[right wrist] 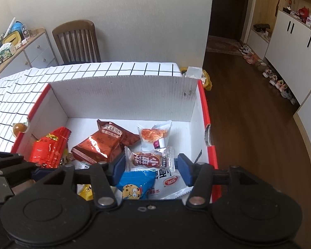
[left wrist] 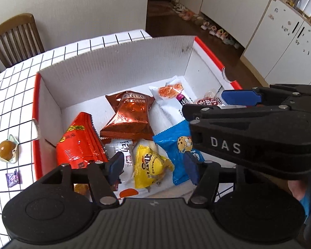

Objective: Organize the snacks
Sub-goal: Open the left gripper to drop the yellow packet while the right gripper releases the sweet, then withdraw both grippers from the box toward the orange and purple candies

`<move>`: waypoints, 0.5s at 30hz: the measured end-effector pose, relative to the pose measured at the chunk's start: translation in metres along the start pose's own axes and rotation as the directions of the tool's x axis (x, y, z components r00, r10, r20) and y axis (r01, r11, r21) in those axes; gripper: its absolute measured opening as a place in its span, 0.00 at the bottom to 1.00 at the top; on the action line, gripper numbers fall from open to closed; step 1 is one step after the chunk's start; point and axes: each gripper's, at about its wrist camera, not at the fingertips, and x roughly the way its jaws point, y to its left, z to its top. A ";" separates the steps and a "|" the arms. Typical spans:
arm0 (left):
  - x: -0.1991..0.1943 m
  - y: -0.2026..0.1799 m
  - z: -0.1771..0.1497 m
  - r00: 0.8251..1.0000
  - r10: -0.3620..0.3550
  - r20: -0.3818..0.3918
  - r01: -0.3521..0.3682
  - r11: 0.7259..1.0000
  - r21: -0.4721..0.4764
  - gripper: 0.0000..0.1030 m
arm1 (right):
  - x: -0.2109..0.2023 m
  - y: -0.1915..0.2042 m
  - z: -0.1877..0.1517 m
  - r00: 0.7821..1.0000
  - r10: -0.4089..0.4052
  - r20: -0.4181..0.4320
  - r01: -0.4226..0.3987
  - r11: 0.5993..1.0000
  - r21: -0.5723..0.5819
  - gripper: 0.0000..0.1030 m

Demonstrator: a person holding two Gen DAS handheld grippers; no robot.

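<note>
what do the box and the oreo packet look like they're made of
Box: looks like corrugated cardboard or plastic sheet, matte white inside, red outside; fine ribbing runs along its wall and the cut top edge is wavy.
Oreo packet: seems a thin metallised plastic film, glossy copper-brown, with bright glare and crinkles.

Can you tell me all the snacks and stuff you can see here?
Box: one, white inside with red rim, on the table.
Oreo pack: one, brown, middle of box.
Red packet: one, left side of box.
Yellow candy pack: one, near front of box.
Blue cookie pack: one, near front of box.
White snack packs: at least three, right side of box.
Jelly cup: one, amber, on the table left of box.
Purple candy: one, on the table.
Tablecloth: one, white with black grid.
Chair: one, brown, behind table.
Left gripper: black, blue pads, open over box.
Right gripper: black, blue pads, open over box.
</note>
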 end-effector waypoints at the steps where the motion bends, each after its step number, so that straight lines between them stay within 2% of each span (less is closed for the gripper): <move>1: -0.003 0.001 -0.001 1.000 0.000 0.007 0.000 1.000 -0.004 0.60 | -0.003 0.001 -0.001 1.000 0.002 0.005 -0.002 1.000 -0.001 0.54; 15: -0.064 0.016 -0.022 0.992 -0.029 0.120 0.034 0.999 -0.040 0.60 | -0.055 0.010 -0.006 0.996 0.037 0.081 -0.037 0.999 0.007 0.64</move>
